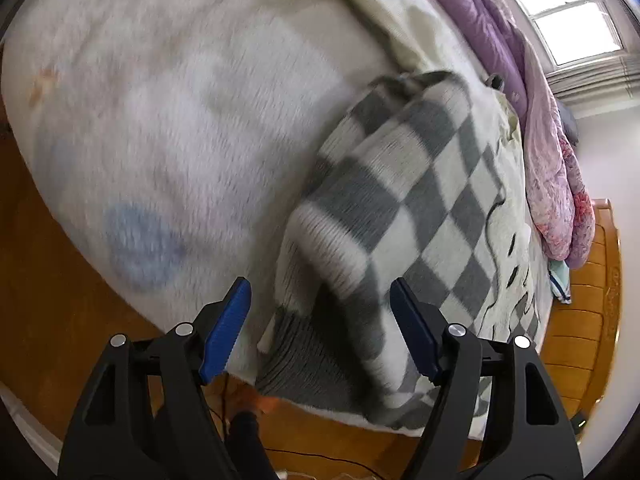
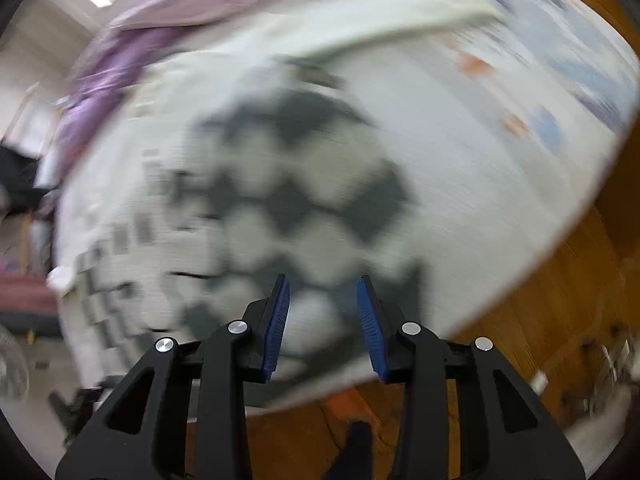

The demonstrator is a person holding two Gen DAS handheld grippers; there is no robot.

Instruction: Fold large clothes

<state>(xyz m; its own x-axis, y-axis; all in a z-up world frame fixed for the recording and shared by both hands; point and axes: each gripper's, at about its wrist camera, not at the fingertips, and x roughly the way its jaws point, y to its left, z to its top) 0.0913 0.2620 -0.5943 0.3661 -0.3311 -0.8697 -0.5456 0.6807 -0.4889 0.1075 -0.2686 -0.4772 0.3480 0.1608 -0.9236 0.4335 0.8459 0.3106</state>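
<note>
A grey-and-white checkered knit garment (image 1: 384, 216) lies partly folded on the bed, its grey ribbed hem near the bed's edge. My left gripper (image 1: 320, 304) is open and empty, hovering just above the hem end. In the right wrist view the same checkered garment (image 2: 288, 200) is heavily blurred. My right gripper (image 2: 323, 292) is open and empty above the garment's near part.
The bed has a white fluffy blanket (image 1: 168, 112) with faint coloured prints. A purple-pink quilt (image 1: 536, 128) is piled along the far side under a window (image 1: 560, 8). A wooden floor (image 1: 60, 312) lies below the bed's edge, and a wooden headboard (image 1: 584, 320) stands at the right.
</note>
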